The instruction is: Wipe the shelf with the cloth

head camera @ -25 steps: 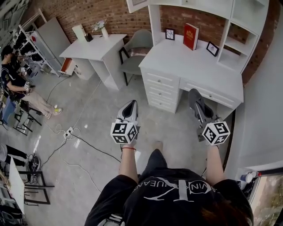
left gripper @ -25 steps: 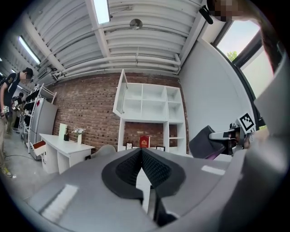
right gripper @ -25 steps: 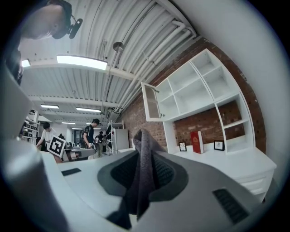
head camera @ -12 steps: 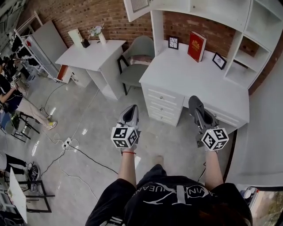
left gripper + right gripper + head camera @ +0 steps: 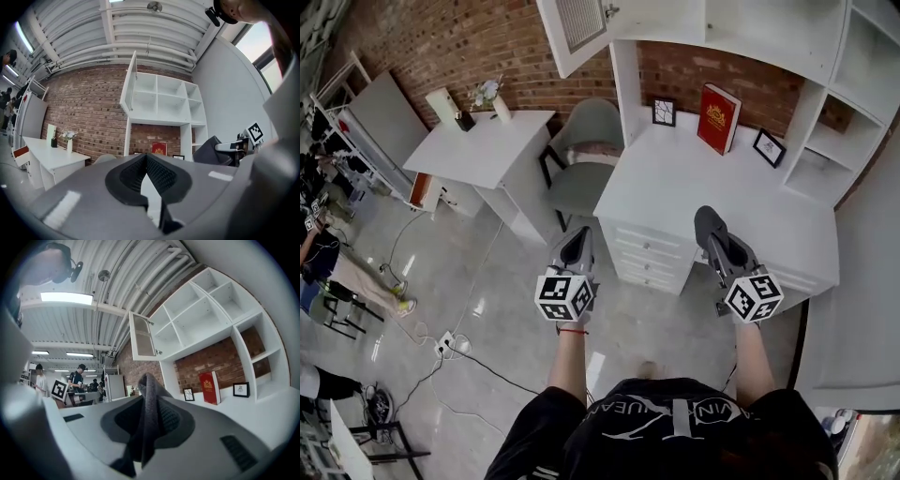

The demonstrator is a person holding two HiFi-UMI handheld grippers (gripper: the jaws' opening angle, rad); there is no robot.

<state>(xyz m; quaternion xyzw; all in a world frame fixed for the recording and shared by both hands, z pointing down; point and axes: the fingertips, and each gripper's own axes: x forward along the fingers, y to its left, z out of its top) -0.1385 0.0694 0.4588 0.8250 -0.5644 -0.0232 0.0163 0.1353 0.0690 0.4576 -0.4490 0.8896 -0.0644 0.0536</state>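
Observation:
A dark grey cloth (image 5: 148,408) is pinched upright between the jaws of my right gripper (image 5: 149,380). In the head view that right gripper (image 5: 709,220) hovers over the front edge of the white desk (image 5: 675,183), with the cloth (image 5: 719,242) wrapped round its jaws. The white shelf unit (image 5: 825,56) rises behind the desk, its cubbies seeming bare (image 5: 206,315). My left gripper (image 5: 577,236) hangs above the floor, left of the desk drawers. Its jaws meet at the tips with nothing between them (image 5: 146,157).
A red book (image 5: 718,118) and two small picture frames (image 5: 664,112) (image 5: 769,147) stand on the desk. A cabinet door (image 5: 572,28) hangs open at the upper left. A grey chair (image 5: 586,141) and a second white table (image 5: 478,150) stand left. Cables (image 5: 450,342) lie on the floor.
The person has stepped closer to the desk; both grippers have moved forward with them, and the right one now reaches over the desk's front edge. The grip on the cloth is unchanged.

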